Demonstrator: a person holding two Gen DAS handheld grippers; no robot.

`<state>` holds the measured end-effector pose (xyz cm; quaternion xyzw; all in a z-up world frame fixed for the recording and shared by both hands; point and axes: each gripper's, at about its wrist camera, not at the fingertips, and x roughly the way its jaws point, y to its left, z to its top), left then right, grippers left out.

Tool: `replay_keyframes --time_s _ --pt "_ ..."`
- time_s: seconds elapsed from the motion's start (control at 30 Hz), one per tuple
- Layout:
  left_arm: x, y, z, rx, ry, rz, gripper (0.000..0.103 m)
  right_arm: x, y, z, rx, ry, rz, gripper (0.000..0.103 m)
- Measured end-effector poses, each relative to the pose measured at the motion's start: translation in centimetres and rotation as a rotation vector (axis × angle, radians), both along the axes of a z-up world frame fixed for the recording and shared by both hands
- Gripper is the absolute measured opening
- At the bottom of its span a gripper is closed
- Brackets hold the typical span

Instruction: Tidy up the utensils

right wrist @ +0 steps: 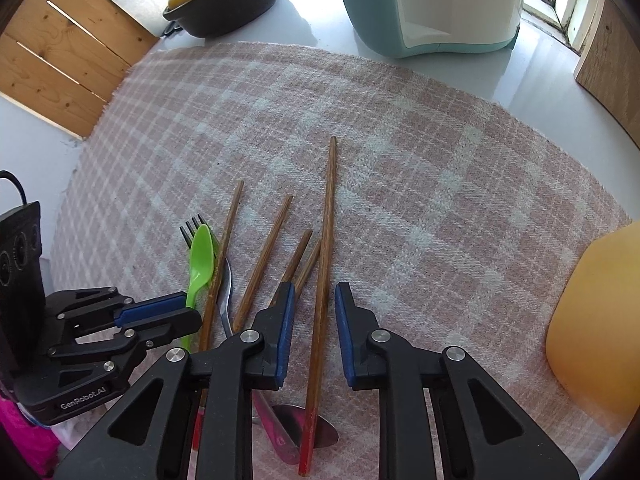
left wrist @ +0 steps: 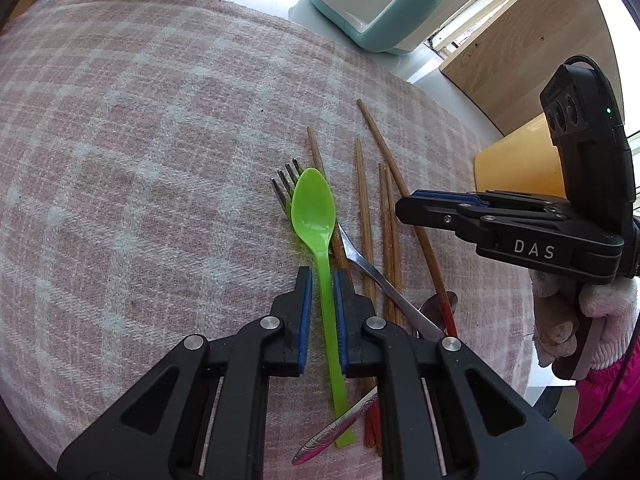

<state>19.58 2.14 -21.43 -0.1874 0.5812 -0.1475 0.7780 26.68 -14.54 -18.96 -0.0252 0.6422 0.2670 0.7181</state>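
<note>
- left hand-held gripper (left wrist: pixel 322 276) is angled down over the utensil pile, jaws pulled in tight and clamped on the handle of the green spoon (left wrist: pixel 314 208), partway down the handle
- the green spoon is lying bowl-up on the pink checked cloth (left wrist: pixel 140 140), with its bowl sitting over the tines of a metal fork (left wrist: pixel 286 180)
- right hand-held gripper (right wrist: pixel 314 290) is just to the right of it, jaws apart and straddling the longest chopstick (right wrist: pixel 326 240), cloth showing on both sides so the pads aren't touching it
- that chopstick has a red end, which lies across the bowl of a pink-handled metal spoon (right wrist: pixel 304 420)
- four more brown chopsticks (right wrist: pixel 264 260) are fanned out between the long one and the green spoon, all flat on the cloth
- a white-gloved hand (left wrist: pixel 580 312) holds the right one's grip
- further back on the white tabletop (right wrist: pixel 540 68): a teal and white container (left wrist: pixel 380 8) and a dark pot with a yellow lid (right wrist: pixel 228 4)
- a yellow-orange thing (right wrist: pixel 592 340) sits at the cloth's right edge, can't tell what it is
</note>
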Motion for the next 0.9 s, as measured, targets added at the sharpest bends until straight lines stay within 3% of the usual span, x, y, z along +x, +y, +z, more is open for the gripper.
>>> replay_keyframes --time_s 0.2,0.37,0.9 --pt "0.2 -0.4 -0.3 -0.002 -0.008 -0.002 0.006 0.1 0.4 -0.1 -0.008 -0.003 0.007 0.016" --pt "0.2 -0.5 -0.3 -0.005 -0.012 0.000 0.006 0.2 0.7 -0.4 -0.011 0.000 0.004 0.006" --pt "-1.2 1.6 1.4 0.022 -0.055 0.028 0.002 -0.6 -0.7 0.9 0.015 -0.039 -0.017 0.005"
